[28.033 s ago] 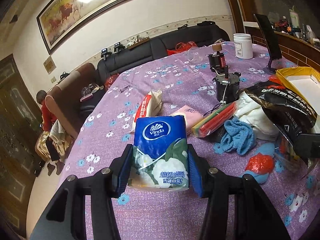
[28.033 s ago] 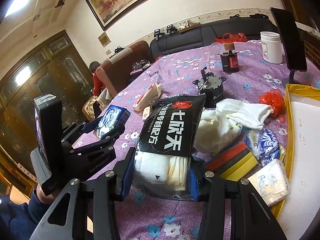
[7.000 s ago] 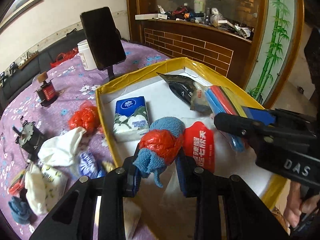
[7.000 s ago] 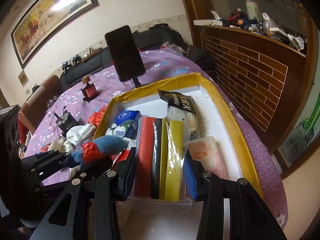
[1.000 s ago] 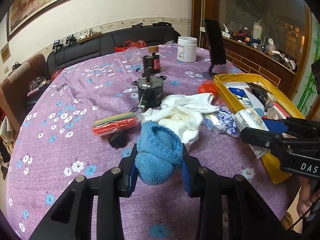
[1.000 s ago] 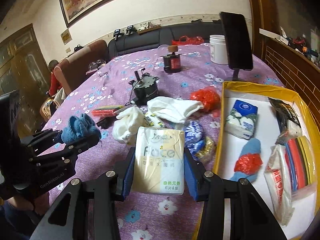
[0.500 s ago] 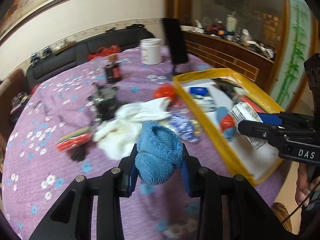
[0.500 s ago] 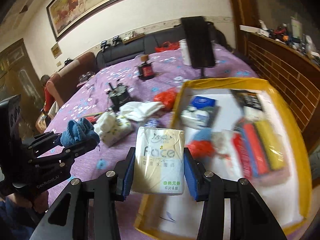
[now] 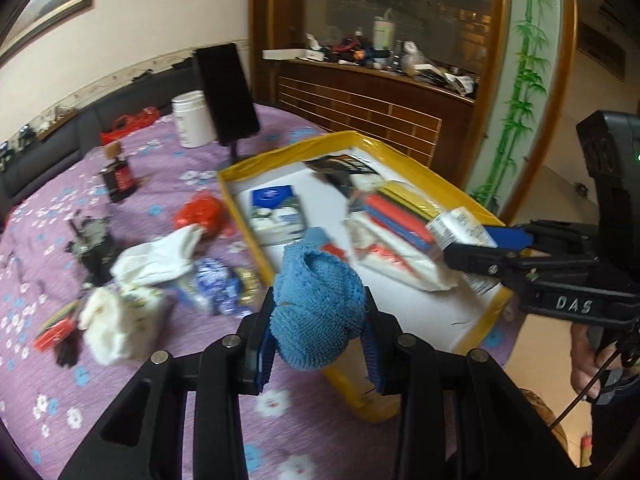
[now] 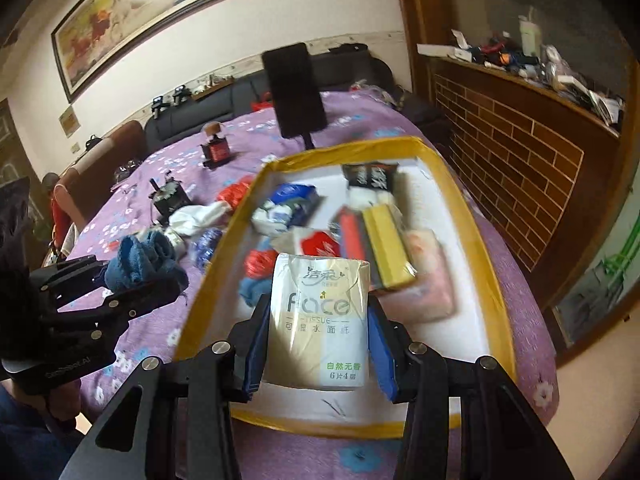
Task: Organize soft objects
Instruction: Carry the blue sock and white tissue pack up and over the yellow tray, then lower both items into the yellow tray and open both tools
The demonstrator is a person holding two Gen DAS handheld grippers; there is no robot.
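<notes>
Both hands have swung away from the cluttered middle of the table toward the yellow tray since a second ago. From the left wrist, the left gripper is clamped on a blue knitted cloth, held above the near corner of the tray, with purple tablecloth below. The cloth bulges past the pads, so a loose fold could snag the tray wall or drop outside it if let go too soon. White rags and a red bag lie left of the tray, smeared by blur. From the right wrist, the right gripper is closed on a tissue pack over the near end of the tray. The contents beyond it are crowded, so the pack may land on top of them and slide. It hides the tray floor beneath, and the packets behind are too blurred to read.
</notes>
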